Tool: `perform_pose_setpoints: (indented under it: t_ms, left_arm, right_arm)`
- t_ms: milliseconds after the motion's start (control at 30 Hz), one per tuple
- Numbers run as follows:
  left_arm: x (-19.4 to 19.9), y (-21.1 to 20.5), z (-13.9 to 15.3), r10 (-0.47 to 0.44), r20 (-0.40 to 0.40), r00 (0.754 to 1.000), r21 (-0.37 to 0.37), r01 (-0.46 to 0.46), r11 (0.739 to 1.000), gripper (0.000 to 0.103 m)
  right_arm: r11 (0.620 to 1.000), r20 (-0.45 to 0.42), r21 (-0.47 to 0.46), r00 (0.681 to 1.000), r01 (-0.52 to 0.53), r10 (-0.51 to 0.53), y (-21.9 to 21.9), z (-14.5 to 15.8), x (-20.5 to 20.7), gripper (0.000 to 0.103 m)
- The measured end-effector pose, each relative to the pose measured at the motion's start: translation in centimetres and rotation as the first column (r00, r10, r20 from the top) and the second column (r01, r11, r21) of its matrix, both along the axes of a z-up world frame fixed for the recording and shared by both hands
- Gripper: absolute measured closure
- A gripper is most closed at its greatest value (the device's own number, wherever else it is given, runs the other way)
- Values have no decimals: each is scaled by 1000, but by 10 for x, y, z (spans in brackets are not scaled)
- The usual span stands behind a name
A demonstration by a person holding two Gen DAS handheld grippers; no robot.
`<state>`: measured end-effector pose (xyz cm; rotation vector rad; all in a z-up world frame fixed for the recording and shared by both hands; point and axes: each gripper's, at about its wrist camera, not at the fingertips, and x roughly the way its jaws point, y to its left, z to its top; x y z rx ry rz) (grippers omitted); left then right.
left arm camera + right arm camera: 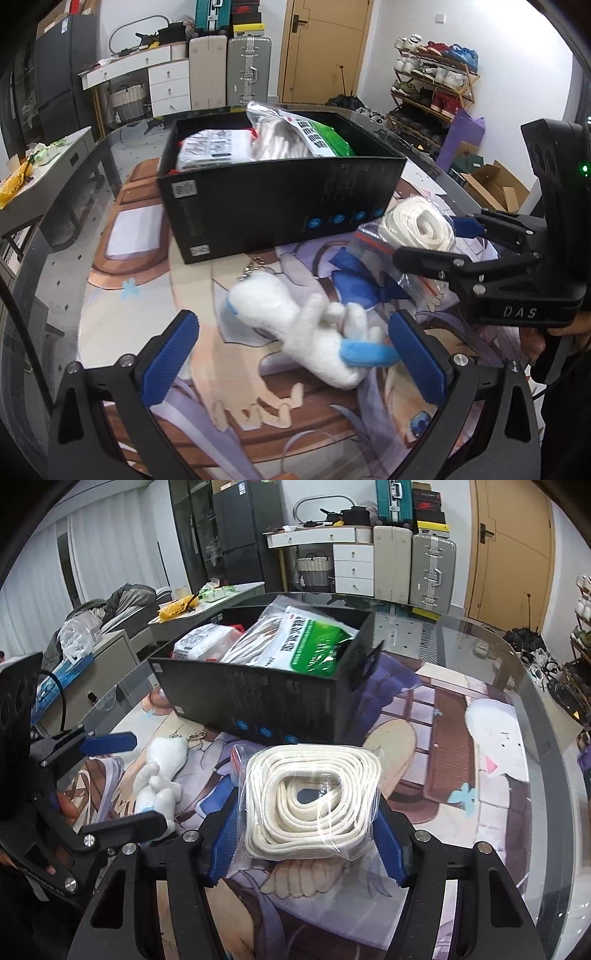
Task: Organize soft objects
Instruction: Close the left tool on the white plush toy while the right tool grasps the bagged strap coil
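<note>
A clear bag of coiled white rope point(312, 805) sits between the blue pads of my right gripper point(306, 845), which is shut on its sides; in the left wrist view the bag of rope point(421, 225) hangs just above the mat, in front of the black box's right corner. A white plush toy with blue trim and a ball chain point(306, 325) lies on the mat between the wide-apart fingers of my left gripper point(295, 354), which is open. The plush toy point(159, 775) lies left of the bag. The open black box point(280, 199) holds several packaged soft goods point(295, 642).
A printed mat point(122, 302) covers the round glass table point(546, 716), whose edge curves close on the right. Behind stand suitcases point(247, 70), a white drawer unit, a door and a shoe rack point(436, 77). A low side table point(62, 155) stands to the left.
</note>
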<state>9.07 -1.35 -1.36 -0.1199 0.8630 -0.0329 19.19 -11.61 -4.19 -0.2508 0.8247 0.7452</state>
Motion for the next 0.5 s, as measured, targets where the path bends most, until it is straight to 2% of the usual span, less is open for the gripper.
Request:
perform_pose_setpoints:
  t_ms: [300,500]
  left_arm:
    - [11,-18,-11,12,-63,998,35,-10,999,0]
    - [10,-14,-13,37,-67,997,74,-32,997,0]
  right_arm:
    - [1000,3,4,1000,7,-7,-5,2,0,38]
    - [1000,4,-4,1000,1,-1,-2,0,-1,38]
